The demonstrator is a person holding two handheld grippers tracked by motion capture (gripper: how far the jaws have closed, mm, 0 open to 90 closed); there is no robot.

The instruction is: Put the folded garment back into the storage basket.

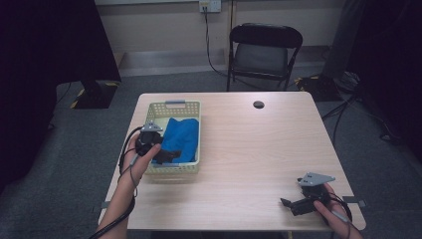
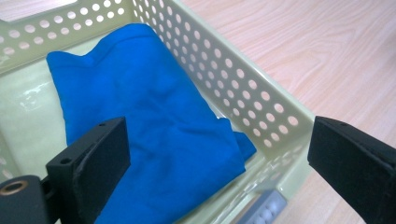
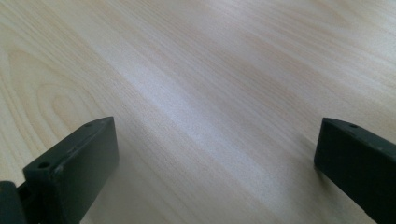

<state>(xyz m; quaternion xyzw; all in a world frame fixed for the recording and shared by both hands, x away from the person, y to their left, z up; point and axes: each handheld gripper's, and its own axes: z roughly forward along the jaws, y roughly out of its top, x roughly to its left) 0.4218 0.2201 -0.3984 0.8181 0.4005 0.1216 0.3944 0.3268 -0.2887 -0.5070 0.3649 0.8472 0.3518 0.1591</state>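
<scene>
The blue cloth (image 2: pixel 154 135) lies folded inside the pale green basket (image 1: pixel 192 106), which sits on the left part of the wooden table (image 1: pixel 259 149). The left gripper (image 1: pixel 166 155) hangs over the near end of the basket with its jaws wide apart, one above the cloth and one out past the basket wall. To grab well, it should move both jaws inside the wall, go down, and pinch a thick fold. The right gripper (image 1: pixel 291 204) waits wide open, holding nothing, low over the bare table far away.

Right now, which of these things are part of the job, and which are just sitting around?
In the job:
- blue cloth
- basket holding it
- left gripper, open over the basket

Just there:
- right gripper, open above bare table
- chair
</scene>
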